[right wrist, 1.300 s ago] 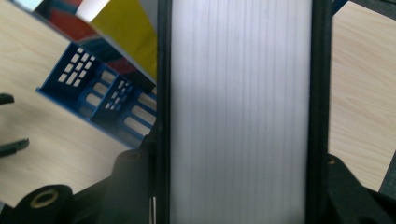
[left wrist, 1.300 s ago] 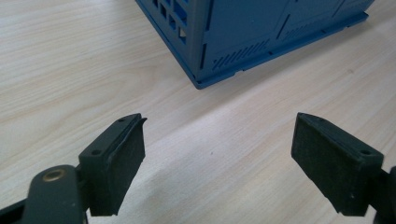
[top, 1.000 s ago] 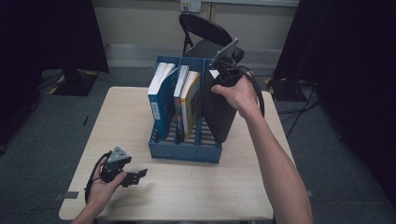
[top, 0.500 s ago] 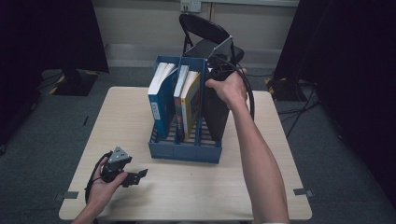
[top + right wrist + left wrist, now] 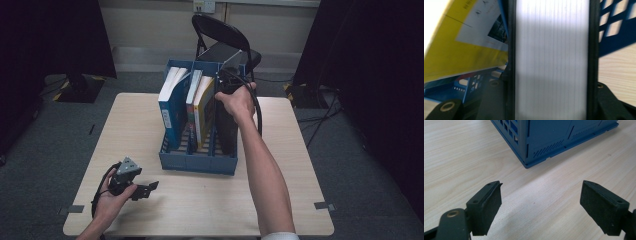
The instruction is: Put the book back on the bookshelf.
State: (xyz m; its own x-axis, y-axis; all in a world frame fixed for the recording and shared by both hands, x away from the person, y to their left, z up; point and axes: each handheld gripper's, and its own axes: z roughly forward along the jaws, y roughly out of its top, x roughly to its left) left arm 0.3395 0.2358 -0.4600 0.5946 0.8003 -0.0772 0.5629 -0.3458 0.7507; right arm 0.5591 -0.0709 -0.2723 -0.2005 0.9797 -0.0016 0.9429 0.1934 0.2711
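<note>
Black book [image 5: 226,125]: upright in the rightmost slot of the blue file rack [image 5: 197,162] on the table [image 5: 280,200]
Right gripper [image 5: 227,85]: clamped on its top edge
Left gripper [image 5: 540,207]: jaws wide apart, low near the rack's corner

Black-covered book [image 5: 552,60] between jaws (clamped)

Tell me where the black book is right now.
In the high view the black book stands upright in the rightmost slot of the blue file rack, right of the yellow book, gripped at its top by the right gripper.
</note>
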